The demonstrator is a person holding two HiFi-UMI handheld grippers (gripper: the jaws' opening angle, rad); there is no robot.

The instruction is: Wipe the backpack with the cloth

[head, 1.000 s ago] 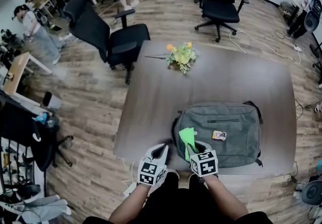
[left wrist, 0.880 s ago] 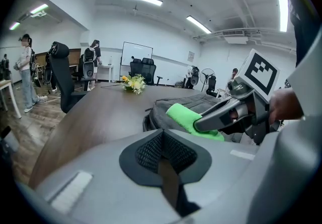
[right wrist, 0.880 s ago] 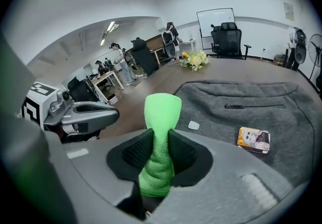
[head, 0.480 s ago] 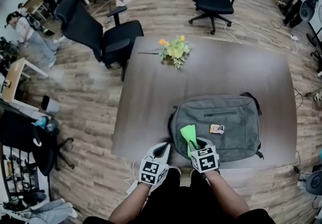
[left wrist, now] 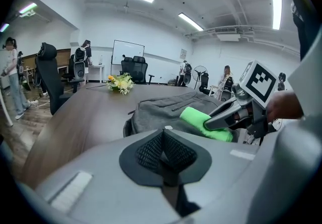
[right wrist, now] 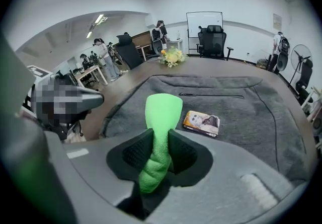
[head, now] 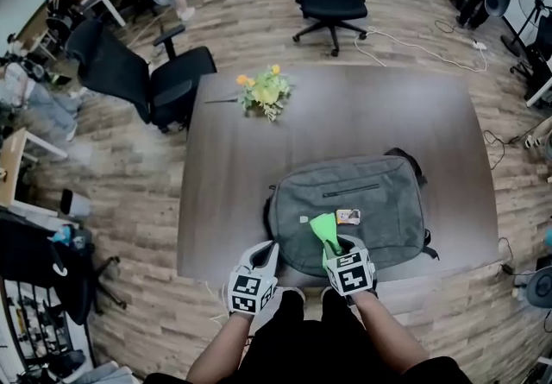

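Note:
A grey backpack [head: 354,205] lies flat at the table's near edge, also seen in the left gripper view [left wrist: 161,109] and the right gripper view [right wrist: 241,112]. My right gripper [head: 338,246] is shut on a bright green cloth [head: 323,229], whose free end sticks out over the pack's near left part [right wrist: 162,109]. From the left gripper view the cloth [left wrist: 204,122] shows just above the bag. A small printed tag [right wrist: 202,122] lies on the pack right of the cloth. My left gripper [head: 266,251] sits left of the pack at the table edge, jaws closed on nothing [left wrist: 163,152].
A dark wooden table [head: 233,192] bears a bunch of yellow flowers [head: 263,93] at its far left. Black office chairs [head: 138,80] stand around it on wood flooring. People stand at desks far left. Cables trail on the floor at right.
The head view has shifted, so table and backpack sit further left and higher. Both grippers keep their places at the near edge, the right one still holding the cloth.

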